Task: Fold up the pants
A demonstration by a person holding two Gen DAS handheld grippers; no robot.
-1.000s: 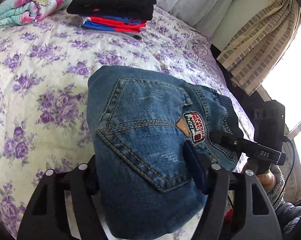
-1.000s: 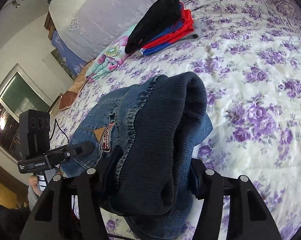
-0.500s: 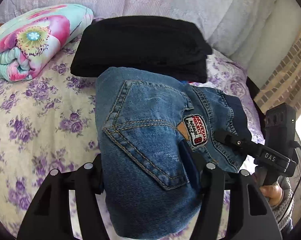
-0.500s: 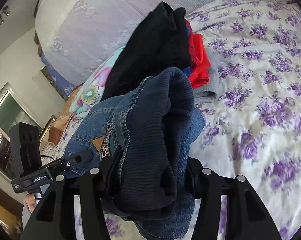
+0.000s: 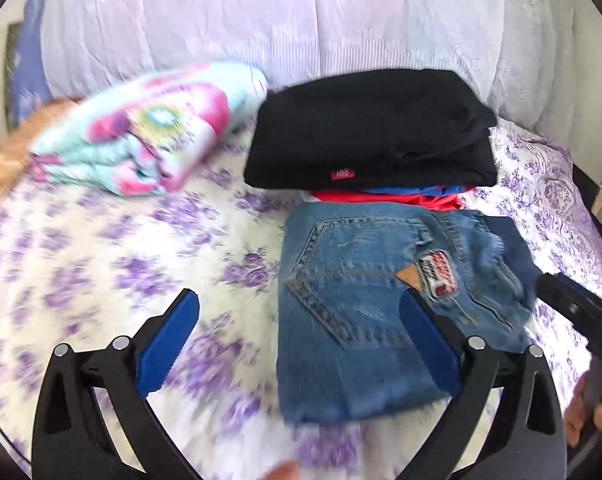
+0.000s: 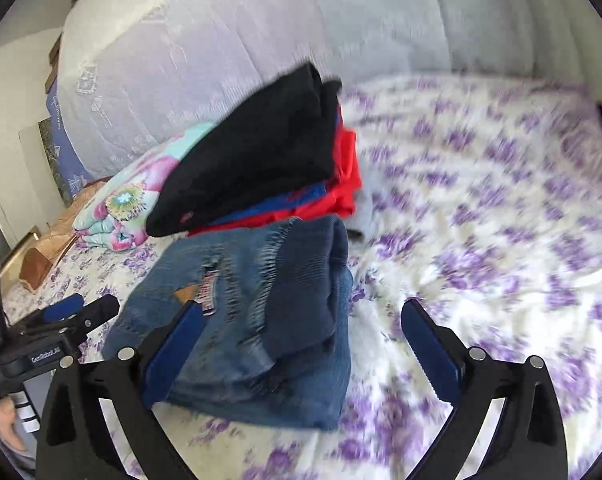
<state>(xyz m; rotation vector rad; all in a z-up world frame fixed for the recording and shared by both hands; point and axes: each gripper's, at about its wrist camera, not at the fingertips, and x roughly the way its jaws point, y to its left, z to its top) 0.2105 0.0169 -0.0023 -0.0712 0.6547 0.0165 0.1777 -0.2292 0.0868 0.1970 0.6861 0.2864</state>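
Our left gripper (image 5: 299, 314) has its jaws spread wide with nothing between them; the right-hand pad lies over the near part of the folded jeans (image 5: 381, 300), the left-hand pad over bare bedspread (image 5: 101, 280). Our right gripper (image 6: 301, 322) is likewise spread and empty, its left pad just at the denim's edge. The jeans (image 6: 261, 320) sit as a thick folded bundle at lower centre of both frames, resting on the bed right in front of a stack of folded clothes (image 5: 371, 144) with a black garment on top; whether they touch it we cannot tell. A rolled floral blanket (image 5: 141, 132) lies at the upper left. We judge the denim heavy, stiff and thick at the folds, not slippery; we would pinch the whole bundle from its two sides
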